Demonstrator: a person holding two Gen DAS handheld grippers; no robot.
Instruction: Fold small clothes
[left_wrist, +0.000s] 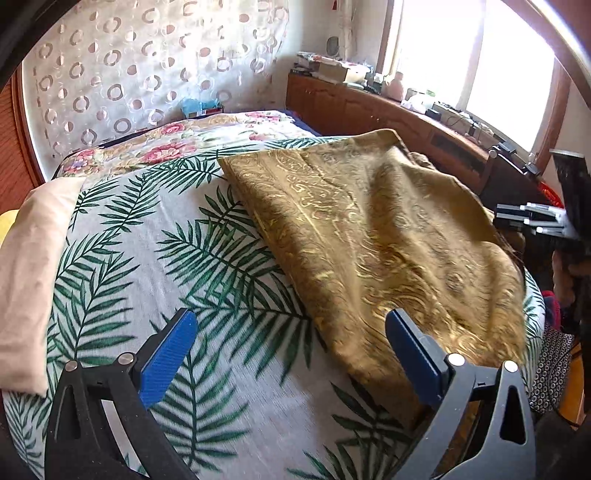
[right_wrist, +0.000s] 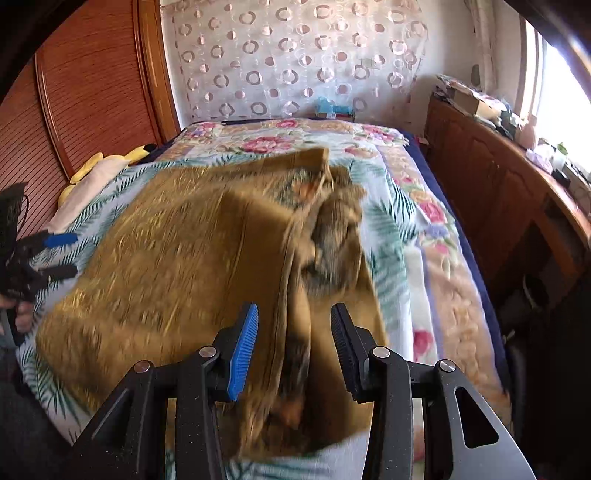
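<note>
The left gripper (left_wrist: 291, 354) stands wide open over the palm-leaf sheet (left_wrist: 155, 266), gripping nothing, its right pad at the edge of the gold cloth (left_wrist: 369, 236). The right gripper (right_wrist: 293, 343) is partly open, a hanging fold of the blurred cloth (right_wrist: 166, 258) between its pads but not pinched. The cloth lies spread on the bed, a floral quilt (right_wrist: 280, 140) beyond it.

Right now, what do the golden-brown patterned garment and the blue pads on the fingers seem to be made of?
The golden-brown patterned garment: probably thin woven fabric with a slight sheen; it drapes and creases. The blue pads: likely rubber or plastic; matte, with a fine ribbed texture.
</note>
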